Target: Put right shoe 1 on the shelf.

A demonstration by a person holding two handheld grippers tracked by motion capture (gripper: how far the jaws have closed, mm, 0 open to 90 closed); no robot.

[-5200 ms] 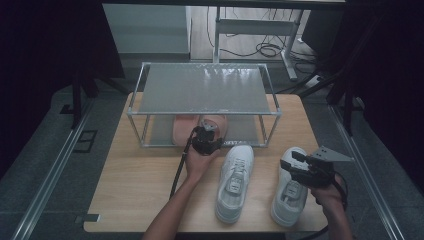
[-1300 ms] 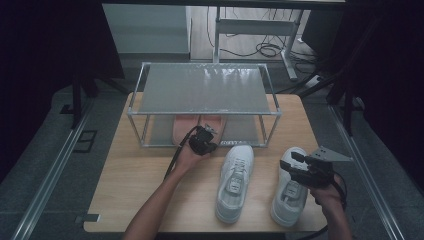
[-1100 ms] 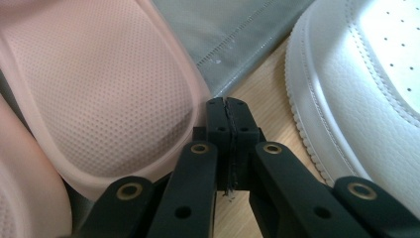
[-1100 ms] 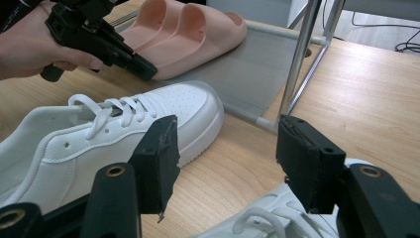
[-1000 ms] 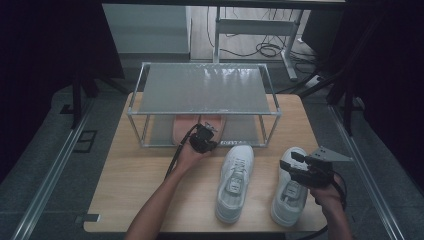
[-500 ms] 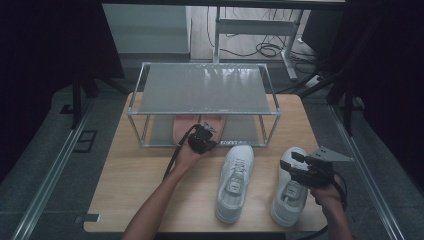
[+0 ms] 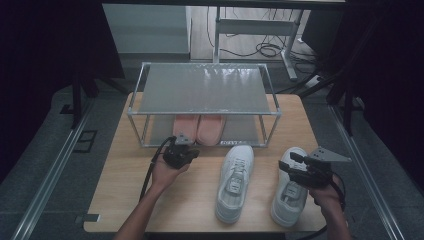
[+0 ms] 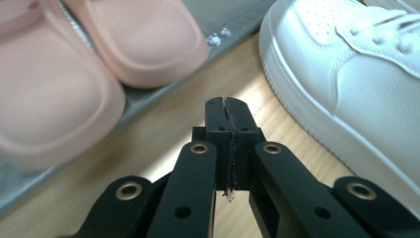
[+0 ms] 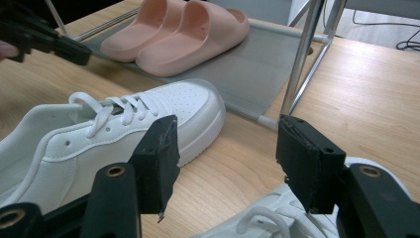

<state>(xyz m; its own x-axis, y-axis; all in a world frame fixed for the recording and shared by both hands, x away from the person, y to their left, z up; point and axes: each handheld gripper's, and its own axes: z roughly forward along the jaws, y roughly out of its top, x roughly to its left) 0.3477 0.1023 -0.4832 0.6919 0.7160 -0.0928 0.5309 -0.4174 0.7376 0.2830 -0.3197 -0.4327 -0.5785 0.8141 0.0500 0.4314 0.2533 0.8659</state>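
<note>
Left tool (image 8: 228, 106): jaws pressed together with nothing between them, tips low over bare wood.
Left tool's place: in the high view the left tool (image 7: 181, 152) sits just in front of the rack's lower shelf, beside the toe of the left sneaker (image 7: 235, 181).
Right tool (image 9: 225, 148): jaws spread wide, holding nothing, poised above the right sneaker (image 9: 277, 218), whose laces and toe show below and between them.
Right tool's place: in the high view the right tool (image 7: 292, 166) hovers over the middle of the right sneaker (image 7: 290, 187), near the table's right front corner.
Left hand (image 7: 167, 172): palm wrapped under the tool, forearm coming up from the bottom edge, angled toward the rack.
Right hand (image 7: 327, 192): grips the tool from behind, with the tool pointing left across the shoe.
Sneakers: white, low-cut, laced, perforated toes; they lie side by side on the table (image 7: 130, 195), toes toward the rack, a strip of wood between them.
Slippers (image 7: 197, 127): a peach-pink pair, close together on the lower shelf, their nearest ends close to the left tool.
Rack (image 7: 202, 90): metal tube frame with two grey tiers, standing at the back half of the table; top tier bare.
</note>
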